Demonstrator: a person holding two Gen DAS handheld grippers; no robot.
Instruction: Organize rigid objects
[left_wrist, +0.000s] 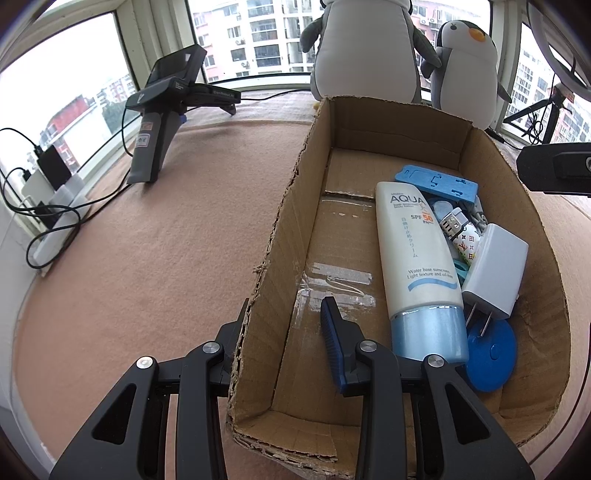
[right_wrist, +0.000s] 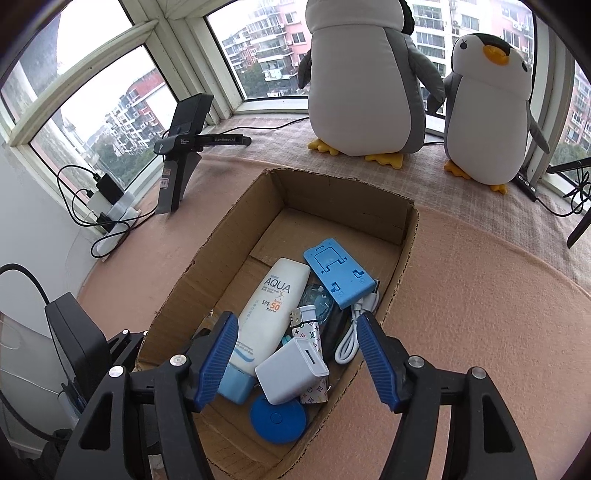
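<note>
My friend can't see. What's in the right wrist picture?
An open right gripper hovers over a cardboard box holding a sunscreen tube, white charger and blue stand. Two penguin toys sit behind.

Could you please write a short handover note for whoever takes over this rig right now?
Left gripper: shut on the left wall of the cardboard box, steadying it.
Right gripper: open and holding nothing, above the box's contents.
In the box: sunscreen tube, white charger, blue phone stand, patterned lighter, white cable, round blue disc, all piled toward one side.
Done: every loose item in view is in the box; none lies on the pink cloth.
Left: probably only to check for items out of view and release the box.
</note>
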